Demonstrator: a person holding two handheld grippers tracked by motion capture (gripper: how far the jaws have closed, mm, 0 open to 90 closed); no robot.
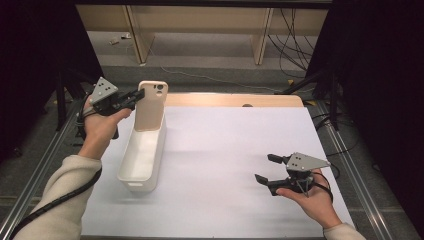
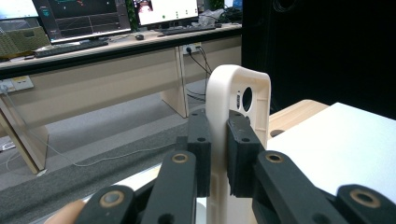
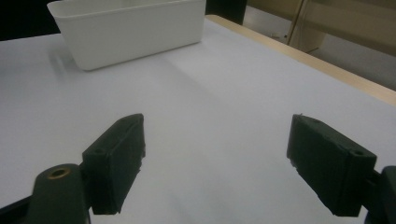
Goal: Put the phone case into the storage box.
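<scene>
A beige phone case stands upright over the far end of a long white bin. My left gripper is shut on the case's left edge, above the bin. In the left gripper view the two black pads press both sides of the case, whose camera cut-out shows near its top. My right gripper rests low at the table's front right, open with nothing between its fingers; its view looks across the white sheet toward the bin.
A white sheet covers most of the table, with a strip of bare wood along the far edge. Metal rails run along both sides. Beyond the table are desk legs and loose cables on the floor.
</scene>
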